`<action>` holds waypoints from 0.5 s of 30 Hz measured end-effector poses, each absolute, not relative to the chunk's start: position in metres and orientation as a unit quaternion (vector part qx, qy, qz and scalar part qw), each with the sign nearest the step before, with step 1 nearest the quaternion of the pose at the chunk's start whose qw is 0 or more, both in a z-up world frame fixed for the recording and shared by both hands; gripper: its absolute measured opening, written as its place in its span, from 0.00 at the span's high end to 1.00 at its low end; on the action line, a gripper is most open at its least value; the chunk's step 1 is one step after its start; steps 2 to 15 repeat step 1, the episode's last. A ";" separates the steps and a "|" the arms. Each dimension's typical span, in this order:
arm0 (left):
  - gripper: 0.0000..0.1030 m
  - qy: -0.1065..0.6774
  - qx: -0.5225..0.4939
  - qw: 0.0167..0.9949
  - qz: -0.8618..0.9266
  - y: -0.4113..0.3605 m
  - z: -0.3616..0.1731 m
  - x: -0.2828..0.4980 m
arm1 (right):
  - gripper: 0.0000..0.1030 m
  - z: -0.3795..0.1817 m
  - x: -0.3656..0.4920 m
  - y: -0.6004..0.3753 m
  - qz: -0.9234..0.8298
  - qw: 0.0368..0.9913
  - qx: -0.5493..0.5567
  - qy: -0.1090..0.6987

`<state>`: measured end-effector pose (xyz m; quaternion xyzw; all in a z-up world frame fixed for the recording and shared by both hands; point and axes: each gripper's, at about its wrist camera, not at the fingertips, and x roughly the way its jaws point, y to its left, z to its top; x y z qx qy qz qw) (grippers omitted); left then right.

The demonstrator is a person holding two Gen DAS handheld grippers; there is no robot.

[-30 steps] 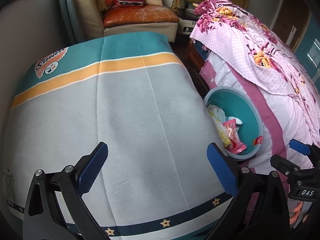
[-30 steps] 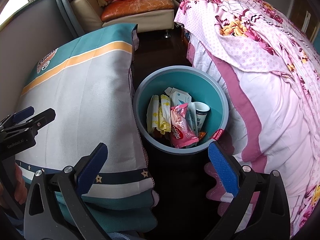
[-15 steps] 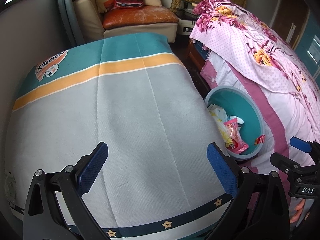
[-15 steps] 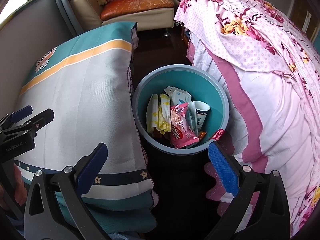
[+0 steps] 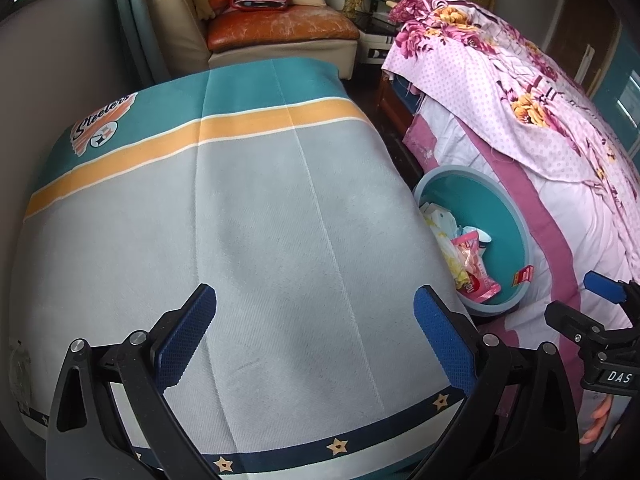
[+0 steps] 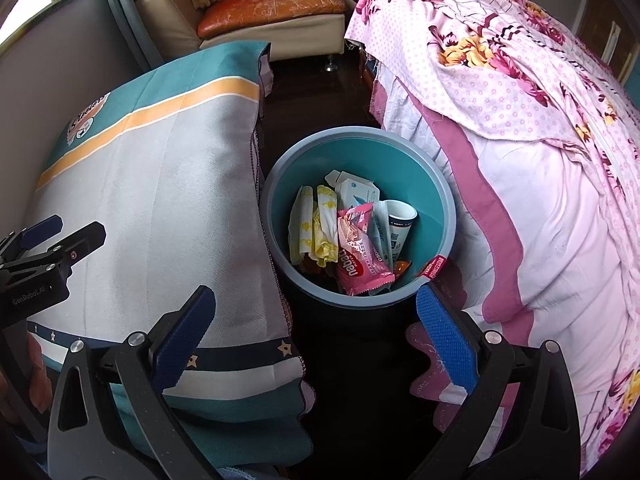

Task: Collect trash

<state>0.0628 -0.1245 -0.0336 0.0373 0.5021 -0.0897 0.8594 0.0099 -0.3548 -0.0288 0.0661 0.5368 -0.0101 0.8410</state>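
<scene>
Barely any shift since a second before: left gripper [image 5: 314,328] stayed above the grey-and-teal bedspread [image 5: 248,216], right gripper [image 6: 316,326] above the teal bin [image 6: 451,216], both spread wide and empty. Beyond, pink wrapper [image 6: 360,258], yellow wrappers [image 6: 316,222], paper cup [image 6: 400,222] lay in the bin, between bedspread and floral bed [image 6: 540,128].

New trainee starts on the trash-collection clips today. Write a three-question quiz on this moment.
1. True or false: the left gripper holds a wrapper.
2. The teal bin stands between which two things?
A. sofa and window
B. striped cloth and floral bedding
C. two chairs
3. Name the cup-shaped item in the bin.

Key:
1. False; both it and the right gripper are open and empty.
2. B
3. Paper cup, beside the pink wrapper.
</scene>
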 end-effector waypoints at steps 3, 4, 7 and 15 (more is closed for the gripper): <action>0.04 0.502 0.037 0.859 -0.089 -0.124 -0.034 0.063 | 0.06 -0.029 0.010 -0.355 -0.011 0.841 0.067 0.537; 0.04 0.502 0.037 0.859 -0.089 -0.124 -0.034 0.063 | 0.06 -0.029 0.010 -0.355 -0.011 0.841 0.067 0.537; 0.04 0.502 0.037 0.859 -0.089 -0.124 -0.034 0.063 | 0.06 -0.029 0.010 -0.355 -0.011 0.841 0.067 0.537; 0.04 0.502 0.037 0.859 -0.089 -0.124 -0.034 0.063 | 0.06 -0.029 0.010 -0.355 -0.011 0.841 0.067 0.537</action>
